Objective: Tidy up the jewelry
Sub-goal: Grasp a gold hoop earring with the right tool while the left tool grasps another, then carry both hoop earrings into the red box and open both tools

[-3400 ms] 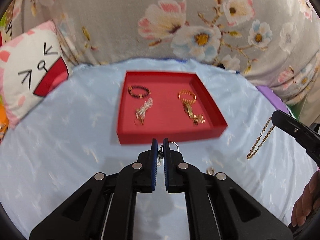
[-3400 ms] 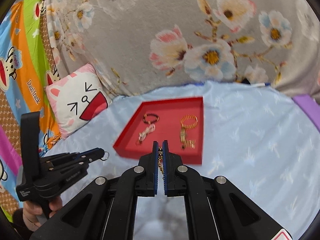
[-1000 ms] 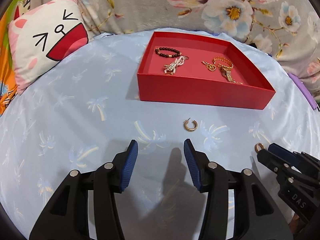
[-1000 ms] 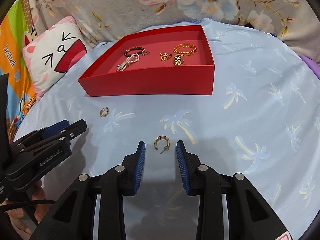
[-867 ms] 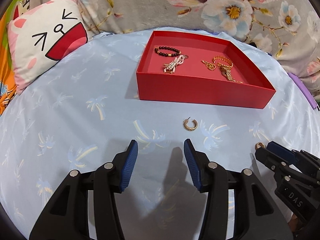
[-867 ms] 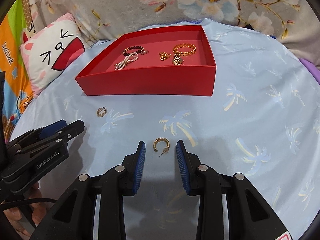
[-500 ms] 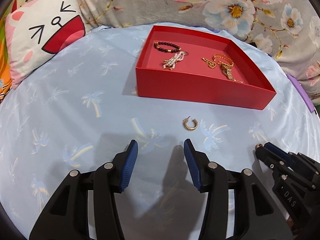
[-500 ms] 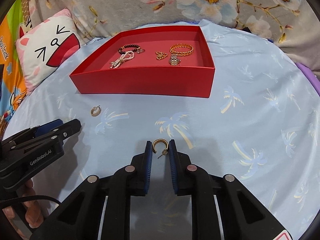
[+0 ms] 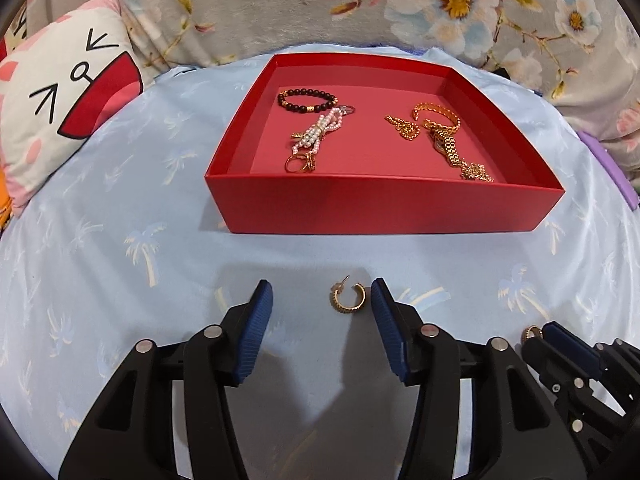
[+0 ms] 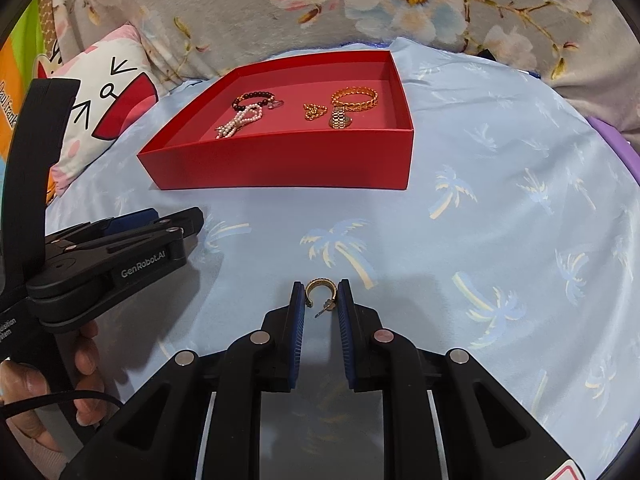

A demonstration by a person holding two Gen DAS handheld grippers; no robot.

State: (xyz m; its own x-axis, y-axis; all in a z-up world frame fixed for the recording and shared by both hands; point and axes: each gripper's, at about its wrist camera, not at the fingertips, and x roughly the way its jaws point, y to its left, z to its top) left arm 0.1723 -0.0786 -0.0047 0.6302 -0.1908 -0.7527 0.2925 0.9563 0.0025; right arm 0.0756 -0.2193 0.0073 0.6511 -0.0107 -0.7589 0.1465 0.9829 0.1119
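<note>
Pale blue palm-print bedsheet [image 9: 120, 240] | step: picking up two gold hoop earrings; left gripper [image 9: 322, 300] agape around one [image 9: 347, 298]; right gripper [image 10: 321, 300] clamps the other [image 10: 320, 286] | next: close left, lift both into red cardboard tray [image 9: 380, 208]

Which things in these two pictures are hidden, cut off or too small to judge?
- Left wrist view: the right gripper shows only from the side at the lower right edge; most of its earring is hidden behind a finger.
- Right wrist view: the second earring is hidden by the left gripper.
- Right wrist view: the tray's near wall hides the lower end of the pearl string.
- Both views: the small gold chain is too small to identify.
</note>
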